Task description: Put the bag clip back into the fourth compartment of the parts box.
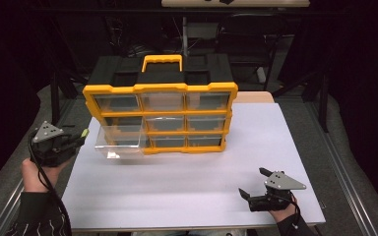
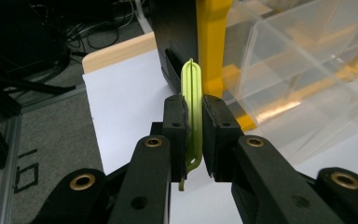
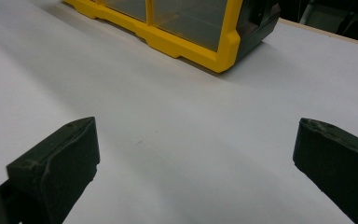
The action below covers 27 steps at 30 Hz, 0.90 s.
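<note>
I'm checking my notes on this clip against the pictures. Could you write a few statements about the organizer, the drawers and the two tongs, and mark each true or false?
1. The left tongs are shut on a thin yellow-green clip. True.
2. The right tongs hold a drawer. False: they are open and empty above the white board.
3. One clear drawer in the left column is pulled out of the yellow-and-black organizer. True.
4. The organizer lies flat on its back. False: it stands upright, handle on top.

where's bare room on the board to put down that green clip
The white board is bare between the organizer and the right tool. It is crowded by the pulled-out drawer, beside the left tool clamping the green clip.
</note>
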Each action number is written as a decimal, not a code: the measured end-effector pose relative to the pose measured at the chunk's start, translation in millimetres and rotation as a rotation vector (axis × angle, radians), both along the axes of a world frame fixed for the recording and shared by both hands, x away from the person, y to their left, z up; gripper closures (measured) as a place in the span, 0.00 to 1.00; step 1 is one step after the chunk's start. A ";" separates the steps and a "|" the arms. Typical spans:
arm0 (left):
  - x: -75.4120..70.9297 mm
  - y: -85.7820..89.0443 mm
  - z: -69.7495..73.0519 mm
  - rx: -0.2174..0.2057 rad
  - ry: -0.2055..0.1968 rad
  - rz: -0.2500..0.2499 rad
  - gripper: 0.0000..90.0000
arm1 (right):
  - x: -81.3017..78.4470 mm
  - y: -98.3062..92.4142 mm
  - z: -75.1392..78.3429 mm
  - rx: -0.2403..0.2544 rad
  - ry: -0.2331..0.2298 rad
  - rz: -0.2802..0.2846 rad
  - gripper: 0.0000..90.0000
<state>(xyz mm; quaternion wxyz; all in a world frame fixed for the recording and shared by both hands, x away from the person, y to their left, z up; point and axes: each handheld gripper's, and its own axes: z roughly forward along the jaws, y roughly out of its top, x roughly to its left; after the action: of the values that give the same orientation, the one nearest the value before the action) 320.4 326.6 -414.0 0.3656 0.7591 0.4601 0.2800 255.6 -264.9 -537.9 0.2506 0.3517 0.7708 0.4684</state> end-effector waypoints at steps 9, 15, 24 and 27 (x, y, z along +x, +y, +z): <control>1.2 -6.1 15.5 0.011 -0.021 -0.022 0.90 | -0.4 -1.0 0.8 0.003 -0.006 0.000 0.00; 0.1 -11.1 23.6 0.012 -0.032 -0.032 0.90 | -0.1 -1.0 0.4 0.005 -0.004 -0.001 0.00; -3.5 -18.9 35.8 0.023 -0.061 -0.053 0.90 | -0.2 -1.1 0.6 0.005 -0.006 -0.001 0.00; -5.1 -22.0 39.4 0.024 -0.068 -0.063 0.90 | 0.0 -1.1 0.5 0.004 -0.004 -0.001 0.00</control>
<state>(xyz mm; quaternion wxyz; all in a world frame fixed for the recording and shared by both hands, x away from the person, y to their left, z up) 315.3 304.6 -374.7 0.3806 0.7676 0.4199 0.2993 255.6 -266.0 -537.4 0.2520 0.3516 0.7691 0.4705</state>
